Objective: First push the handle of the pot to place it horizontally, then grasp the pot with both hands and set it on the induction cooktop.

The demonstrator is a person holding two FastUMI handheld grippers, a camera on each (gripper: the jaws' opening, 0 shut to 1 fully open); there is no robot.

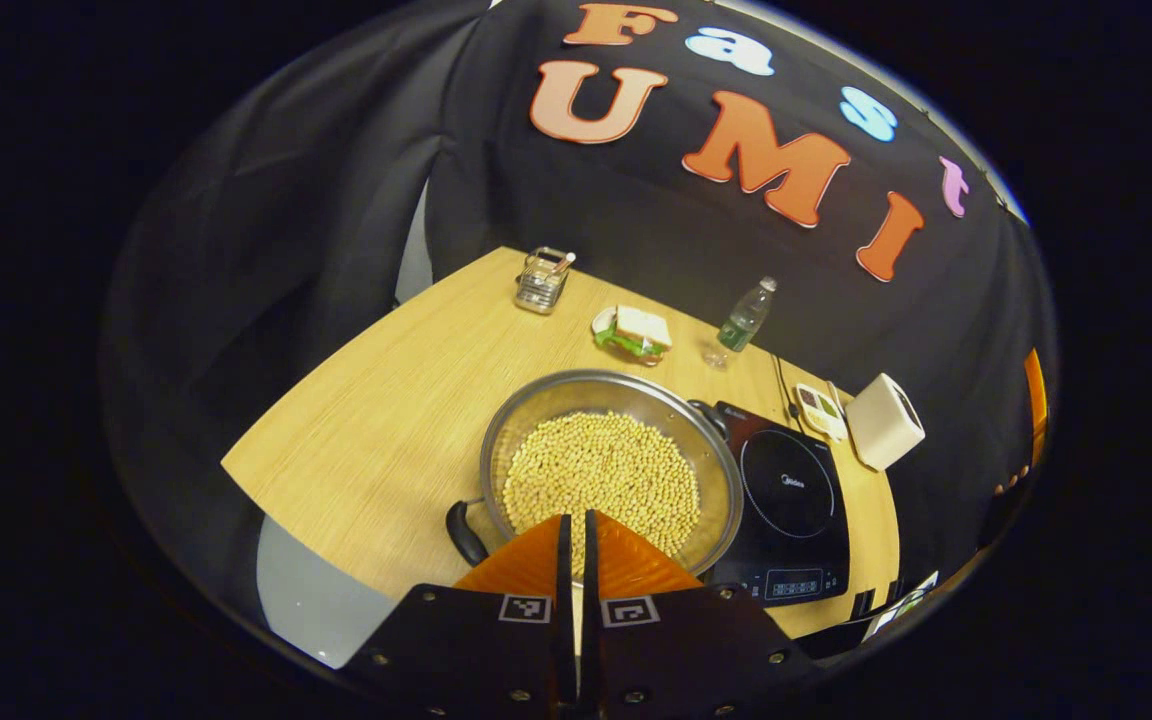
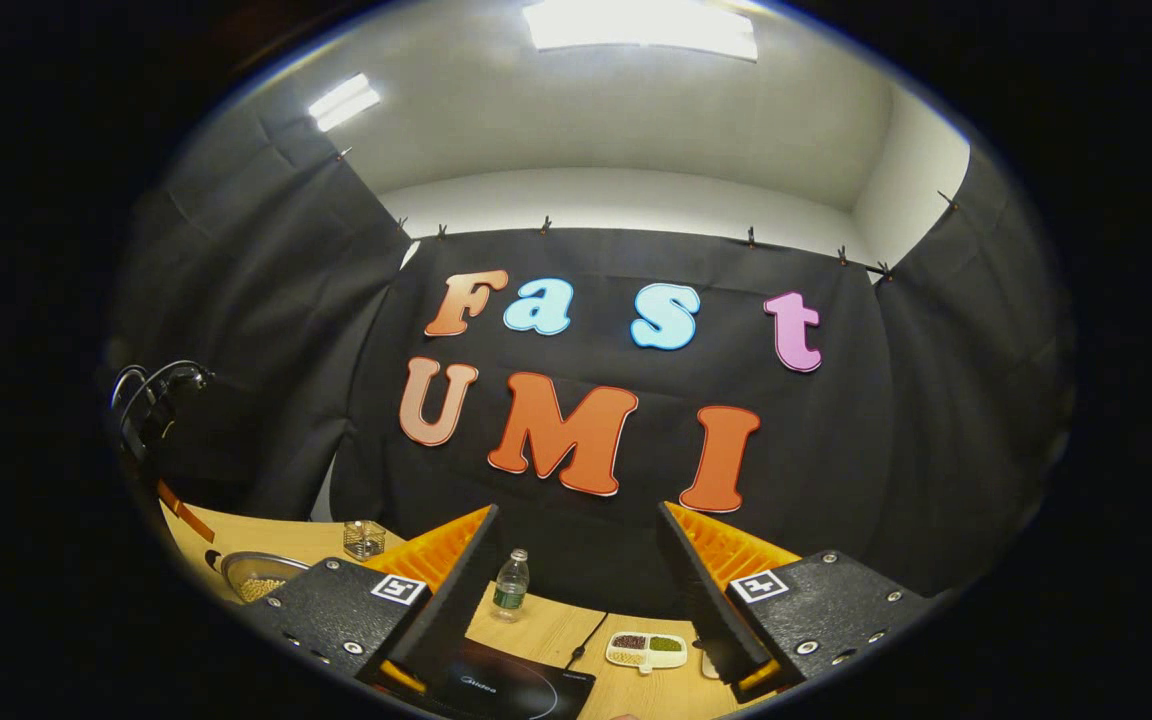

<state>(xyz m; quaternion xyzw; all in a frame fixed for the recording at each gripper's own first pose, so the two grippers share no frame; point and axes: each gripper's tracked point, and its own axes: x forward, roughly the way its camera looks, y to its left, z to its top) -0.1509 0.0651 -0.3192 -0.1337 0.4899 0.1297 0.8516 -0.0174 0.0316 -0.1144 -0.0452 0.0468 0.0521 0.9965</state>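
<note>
The pot [image 1: 612, 470] stands on the worktop [image 1: 386, 430], full of pale beans, and touches or slightly overlaps the left edge of the induction cooktop [image 1: 791, 500]. It has two dark handles: one [image 1: 464, 532] on the near left rim, the other [image 1: 711, 415] on the far right rim by the cooktop, so the line through them runs diagonally, not across.

The left tool [image 1: 576, 530] hangs just above the pot's near rim with its fingers almost together and nothing between them. The near handle lies a little to its left, so I judge this tool is the one placed to push it.

The right tool [image 2: 576, 560] is wide open and holds nothing. In the right gripper view it points high at the booth wall, over the cooktop, with the pot far to its left.

On the worktop I count one bottle [image 1: 746, 315], one wire basket [image 1: 543, 280], one white box [image 1: 884, 420] and one divided dish [image 2: 647, 649].
</note>
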